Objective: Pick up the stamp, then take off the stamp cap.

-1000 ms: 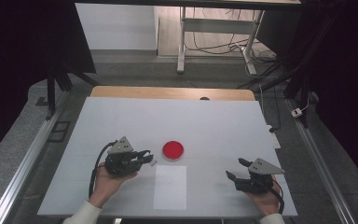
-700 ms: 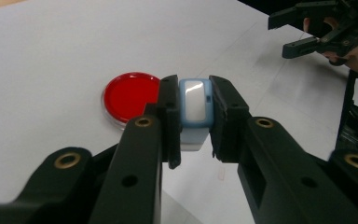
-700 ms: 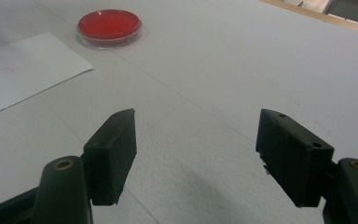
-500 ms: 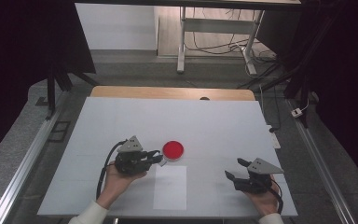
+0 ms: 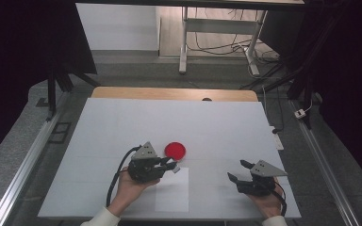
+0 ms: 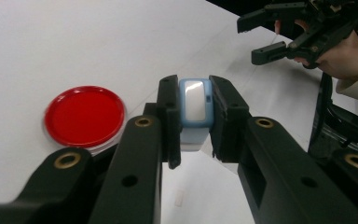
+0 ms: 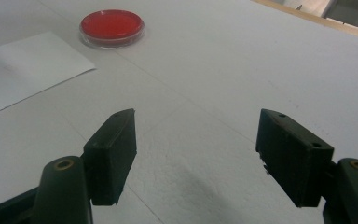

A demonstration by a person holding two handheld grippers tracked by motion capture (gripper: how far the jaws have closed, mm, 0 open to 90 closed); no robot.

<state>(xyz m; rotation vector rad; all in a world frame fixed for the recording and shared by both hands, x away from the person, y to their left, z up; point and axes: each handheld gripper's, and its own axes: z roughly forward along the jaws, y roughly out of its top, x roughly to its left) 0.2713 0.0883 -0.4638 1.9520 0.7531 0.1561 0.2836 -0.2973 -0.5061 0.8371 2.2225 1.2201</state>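
High view gives me the whole white table (image 5: 122,117), and I have my left gripper (image 5: 168,165) near the middle of the front half, its jaws pointing toward the right edge. In the left gripper view I see those jaws clamped on a small pale-blue block (image 6: 195,114) with a shiny white face, one pad pressed on each of its sides, so it is gripped and held off the table surface. The block shows in the high view too, as a small pale shape at the jaw tips (image 5: 174,168), just over the far left corner of a white sheet of paper (image 5: 172,193) that lies flat near the front edge. A red dish (image 5: 175,149) with a clear rim sits on the table just beyond the gripper, close to it but apart; in the left gripper view the dish (image 6: 84,115) lies to the left of the jaws, not touching them. My right gripper (image 5: 238,171) rests in my hand toward the front right corner, well apart from the left one, and the right gripper view shows its jaws spread wide with nothing between them, only bare table. From there I see the dish (image 7: 112,25) farther off and a corner of the paper (image 7: 28,67) beside it.
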